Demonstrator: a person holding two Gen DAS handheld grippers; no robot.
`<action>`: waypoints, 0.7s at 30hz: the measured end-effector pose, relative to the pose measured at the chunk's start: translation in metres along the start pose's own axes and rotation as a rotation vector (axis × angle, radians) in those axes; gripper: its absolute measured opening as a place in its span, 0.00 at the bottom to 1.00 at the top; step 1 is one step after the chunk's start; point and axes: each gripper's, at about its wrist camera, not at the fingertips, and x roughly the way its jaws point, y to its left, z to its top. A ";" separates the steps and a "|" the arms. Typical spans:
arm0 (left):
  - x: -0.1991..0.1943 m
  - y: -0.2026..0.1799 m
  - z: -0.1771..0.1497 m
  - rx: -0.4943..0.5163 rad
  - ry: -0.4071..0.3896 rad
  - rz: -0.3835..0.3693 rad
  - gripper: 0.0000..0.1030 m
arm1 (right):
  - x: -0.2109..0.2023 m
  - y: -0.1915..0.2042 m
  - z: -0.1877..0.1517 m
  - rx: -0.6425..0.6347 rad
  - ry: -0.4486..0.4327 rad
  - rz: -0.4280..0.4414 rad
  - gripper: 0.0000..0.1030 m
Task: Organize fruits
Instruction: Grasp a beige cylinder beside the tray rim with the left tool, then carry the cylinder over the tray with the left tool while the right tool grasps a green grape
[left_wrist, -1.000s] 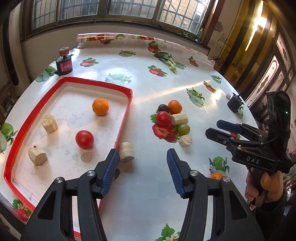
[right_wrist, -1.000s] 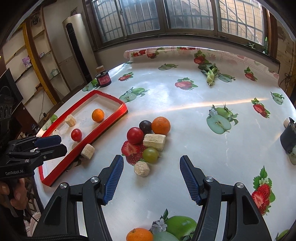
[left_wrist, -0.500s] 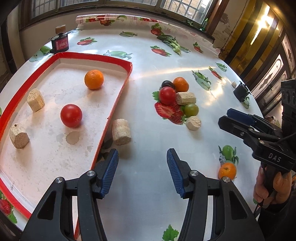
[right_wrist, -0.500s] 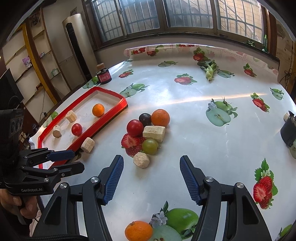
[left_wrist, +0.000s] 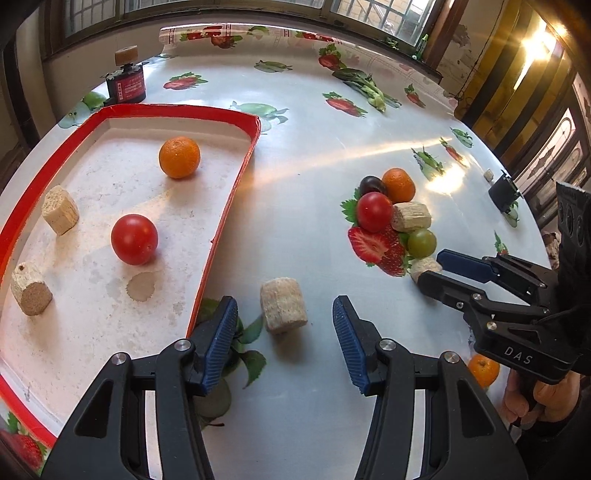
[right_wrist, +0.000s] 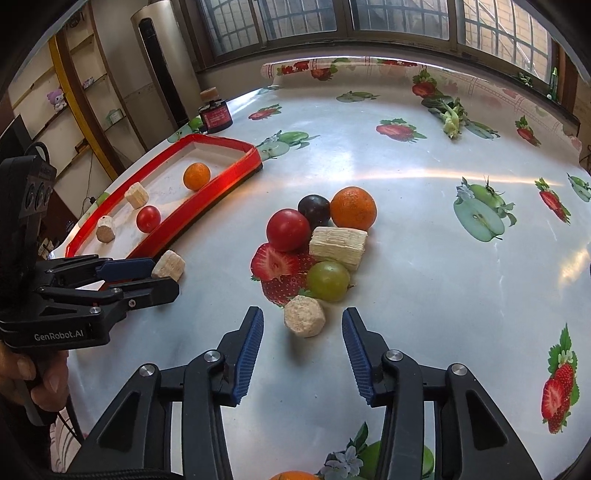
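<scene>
Closing, with nothing yet pressed between its pads, the right gripper (right_wrist: 303, 356) points steeply down at a pale hexagonal block (right_wrist: 304, 316) that lies directly ahead of it, centred in the gap between the two blue pads (right_wrist: 250, 356). The pads stand apart from the block on both sides, so this pair of tongs is judged empty. The block is stubby, with a flat many-sided face turned towards the camera; it offers no long axis to align with, and a straight advance should seat it.

The left gripper (left_wrist: 284, 345) is half spread and holding nothing. A short pale cylinder (left_wrist: 283, 305) lies just ahead of it, between the lines of its pads but nearer the left one. It lies on its side, its axis running roughly away from the camera.

Beyond the hexagonal block sits the fruit cluster, touching or nearly so: a green grape (right_wrist: 328, 280) just behind it, then a rectangular pale block (right_wrist: 338, 242), a red tomato (right_wrist: 288, 229), a dark plum (right_wrist: 314, 210) and an orange (right_wrist: 353, 207). The right hand is plainly nearer this group. The red-rimmed tray (left_wrist: 227, 206) lies to the left, beside the cylinder, already holding an orange, a tomato and two pale blocks.
</scene>
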 end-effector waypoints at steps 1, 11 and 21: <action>0.002 -0.001 0.000 0.006 0.002 0.000 0.51 | 0.002 0.000 0.002 0.002 0.002 -0.002 0.42; 0.009 -0.008 0.005 0.062 -0.004 0.009 0.40 | 0.011 -0.011 0.024 0.055 -0.008 -0.007 0.42; 0.002 -0.013 0.004 0.087 -0.030 -0.008 0.20 | 0.006 -0.012 0.021 0.022 -0.019 -0.076 0.27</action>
